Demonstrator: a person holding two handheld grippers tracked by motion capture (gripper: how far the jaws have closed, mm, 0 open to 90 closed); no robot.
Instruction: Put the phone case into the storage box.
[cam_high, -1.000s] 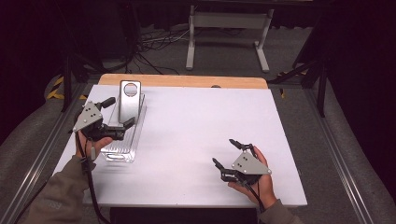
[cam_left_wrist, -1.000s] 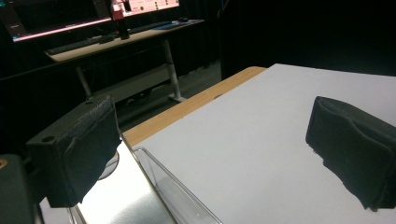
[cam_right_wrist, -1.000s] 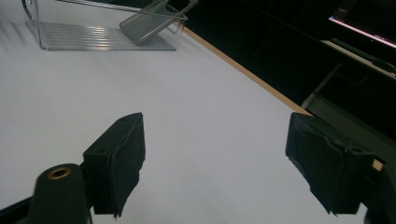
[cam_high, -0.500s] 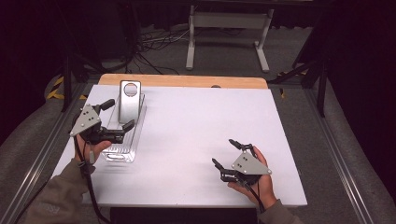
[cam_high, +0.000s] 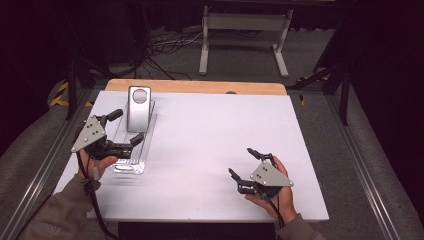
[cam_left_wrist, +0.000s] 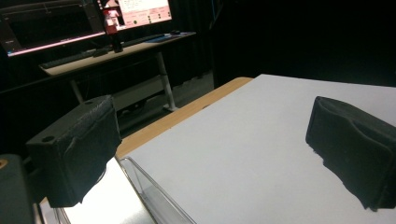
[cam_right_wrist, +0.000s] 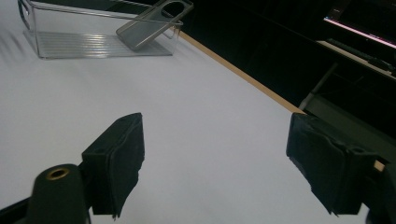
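The clear box (cam_high: 134, 150) sits on the left side of the white table (cam_high: 210, 150) — its long side runs away from the person. A grey metal stand (cam_high: 138, 107) leans in its far end. The left gripper (cam_high: 125, 131) is right over the box, jaws wide. The right gripper (cam_high: 242, 162) rests well apart, jaws wide too.

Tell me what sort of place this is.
Probably a lab or recording workspace, not a home: a white table ringed by black curtains, cables on grey carpet, and a desk with monitors beyond. Each hand works a hand-held gripper; the left hand-held gripper is at a clear bin.
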